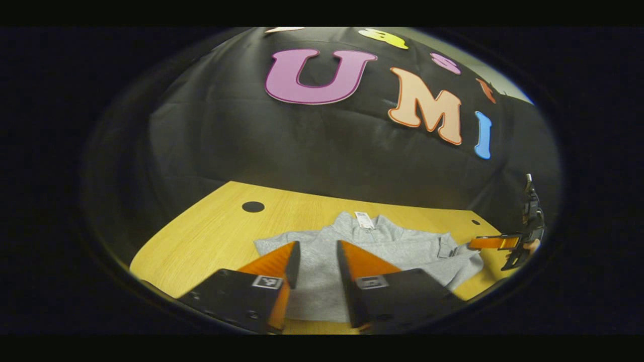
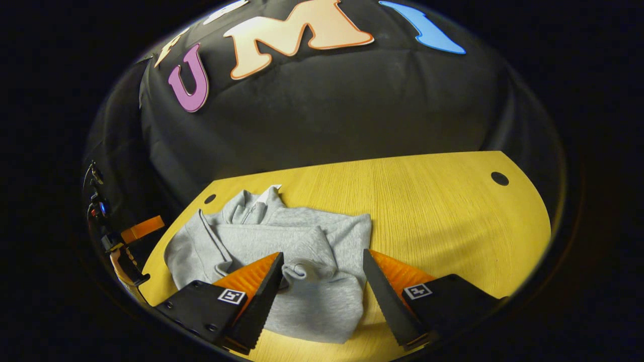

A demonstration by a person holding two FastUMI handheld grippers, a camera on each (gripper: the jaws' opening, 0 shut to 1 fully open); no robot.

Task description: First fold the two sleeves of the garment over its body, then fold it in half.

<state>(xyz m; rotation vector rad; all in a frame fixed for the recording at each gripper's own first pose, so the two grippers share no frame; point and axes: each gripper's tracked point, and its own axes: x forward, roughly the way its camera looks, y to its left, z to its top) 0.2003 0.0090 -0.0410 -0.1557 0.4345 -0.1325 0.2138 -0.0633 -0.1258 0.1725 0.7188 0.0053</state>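
A grey zip-neck sweatshirt lies flat on the yellow wooden table, collar and white tag toward the booth wall. In the right gripper view the sweatshirt has a sleeve lying across its body, the cuff bunched near the front. My left gripper hovers open over the garment's near part, nothing between its fingers. My right gripper is open too, its fingers straddling the cuff and the garment's near edge without pressing on them. Each gripper shows in the other's view, at the garment's side.
The table has bare wood to the right of the garment in the right gripper view. Black round holes sit near the back corners. The black cloth wall stands close behind the table's far edge.
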